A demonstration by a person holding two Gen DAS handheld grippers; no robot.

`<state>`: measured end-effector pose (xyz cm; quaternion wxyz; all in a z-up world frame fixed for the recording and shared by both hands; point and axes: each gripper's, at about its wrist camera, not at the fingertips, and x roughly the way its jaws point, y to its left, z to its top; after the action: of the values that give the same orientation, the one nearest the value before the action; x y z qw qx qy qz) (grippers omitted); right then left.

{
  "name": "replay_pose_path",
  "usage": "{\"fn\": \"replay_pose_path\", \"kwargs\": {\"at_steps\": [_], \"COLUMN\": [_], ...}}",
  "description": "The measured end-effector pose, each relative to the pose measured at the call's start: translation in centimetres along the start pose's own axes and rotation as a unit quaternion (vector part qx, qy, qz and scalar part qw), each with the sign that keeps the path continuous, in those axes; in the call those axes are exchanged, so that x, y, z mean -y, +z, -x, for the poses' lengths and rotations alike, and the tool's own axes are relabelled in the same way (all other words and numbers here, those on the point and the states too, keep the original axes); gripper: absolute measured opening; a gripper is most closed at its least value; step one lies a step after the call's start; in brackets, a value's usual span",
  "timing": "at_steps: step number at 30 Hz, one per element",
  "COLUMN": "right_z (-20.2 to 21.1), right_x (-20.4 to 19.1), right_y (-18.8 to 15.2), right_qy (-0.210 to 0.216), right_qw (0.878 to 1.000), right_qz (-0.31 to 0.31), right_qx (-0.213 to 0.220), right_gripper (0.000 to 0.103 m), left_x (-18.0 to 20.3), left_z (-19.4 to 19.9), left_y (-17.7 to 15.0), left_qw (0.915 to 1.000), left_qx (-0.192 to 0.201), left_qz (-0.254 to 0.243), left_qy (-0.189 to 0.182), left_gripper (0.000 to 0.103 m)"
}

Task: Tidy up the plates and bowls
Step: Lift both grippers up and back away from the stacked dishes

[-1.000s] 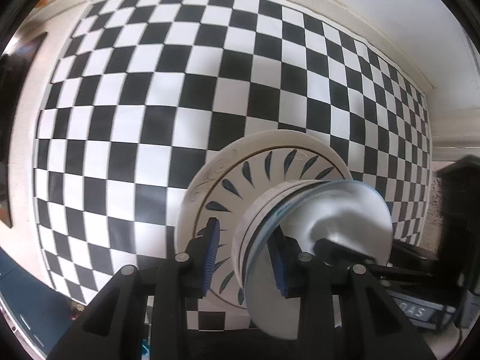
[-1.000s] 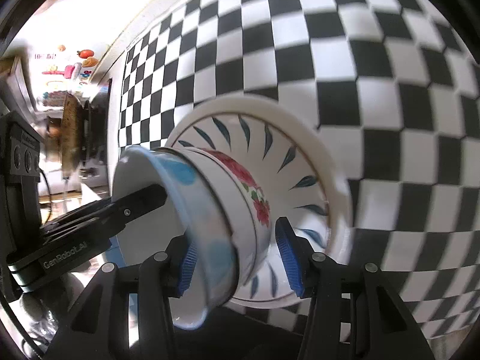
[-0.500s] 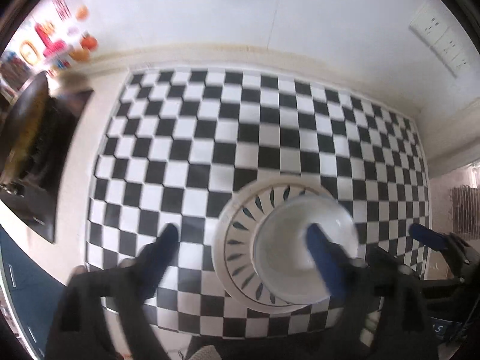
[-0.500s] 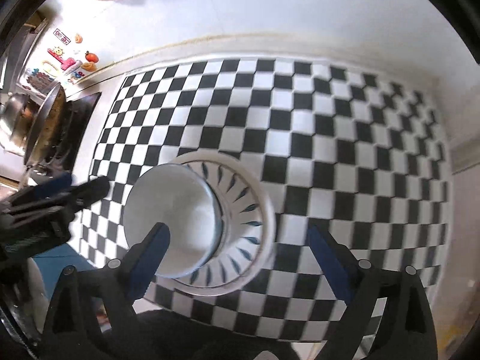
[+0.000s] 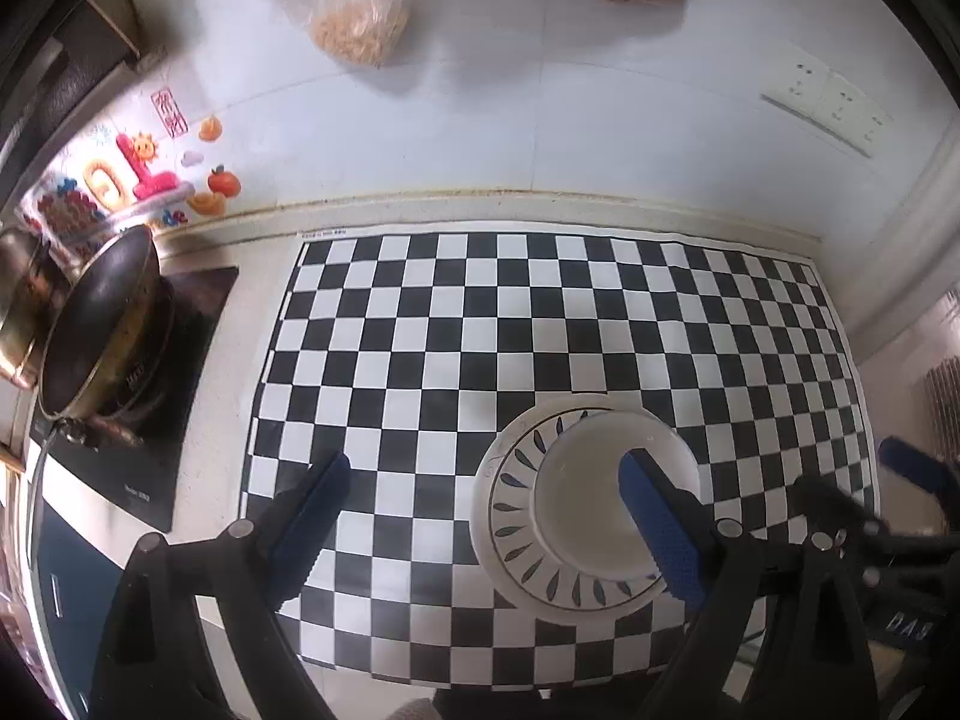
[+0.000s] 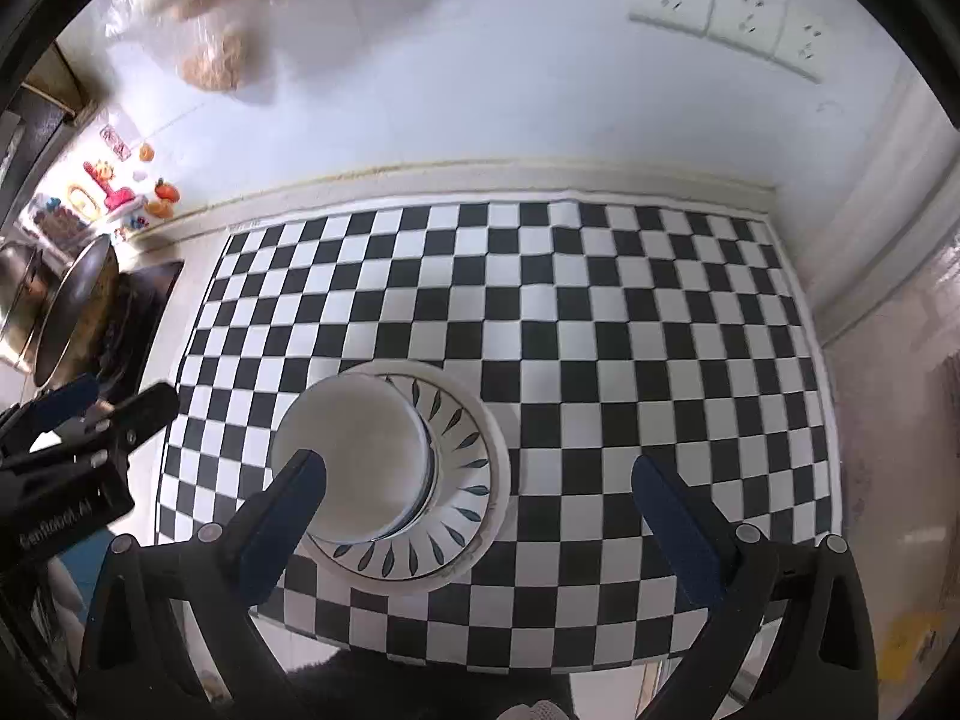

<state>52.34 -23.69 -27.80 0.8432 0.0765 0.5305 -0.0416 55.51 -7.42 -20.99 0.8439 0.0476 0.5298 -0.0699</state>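
Observation:
A white bowl stands in a white plate with dark leaf marks on the checkered mat. Both show in the right wrist view too, the bowl in the plate. My left gripper is open and empty, raised above the mat to the left of the stack. My right gripper is open and empty, raised above the stack's right side. Each gripper shows at the edge of the other's view.
The black-and-white checkered mat lies on a white counter against a white wall. A dark pan sits on a black cooktop at the left. Wall sockets and hanging plastic bags are above.
Both grippers were shut on the bowl's rim over the plate. They have opened, let the bowl go in the plate, and pulled up and back.

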Motion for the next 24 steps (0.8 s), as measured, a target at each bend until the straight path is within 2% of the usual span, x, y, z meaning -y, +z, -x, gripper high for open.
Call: {"fn": "replay_pose_path", "kwargs": {"at_steps": [6, 13, 20, 24], "right_z": [3.7, 9.1, 13.5, 16.0], "right_x": [-0.1, 0.4, 1.3, 1.7], "right_y": [-0.8, -2.2, -5.0, -7.3], "right_qy": [-0.002, 0.01, 0.016, 0.021], "right_qw": [0.999, 0.997, 0.993, 0.992], "right_qz": [-0.006, -0.002, 0.009, 0.013], "right_qx": [0.033, 0.082, 0.12, 0.128], "right_gripper": [0.103, 0.103, 0.103, 0.103], "left_x": [0.1, 1.0, 2.4, 2.5], "left_z": [3.1, 7.2, 11.8, 14.2], "left_y": [-0.7, -1.9, -5.4, -7.5], "left_qw": [0.9996, 0.9979, 0.9946, 0.9921], "left_qx": [0.026, 0.064, 0.097, 0.112], "left_qz": [-0.006, 0.01, 0.031, 0.046], "left_qy": [0.001, 0.008, 0.016, 0.031], "left_gripper": [0.092, 0.092, 0.092, 0.092]}}
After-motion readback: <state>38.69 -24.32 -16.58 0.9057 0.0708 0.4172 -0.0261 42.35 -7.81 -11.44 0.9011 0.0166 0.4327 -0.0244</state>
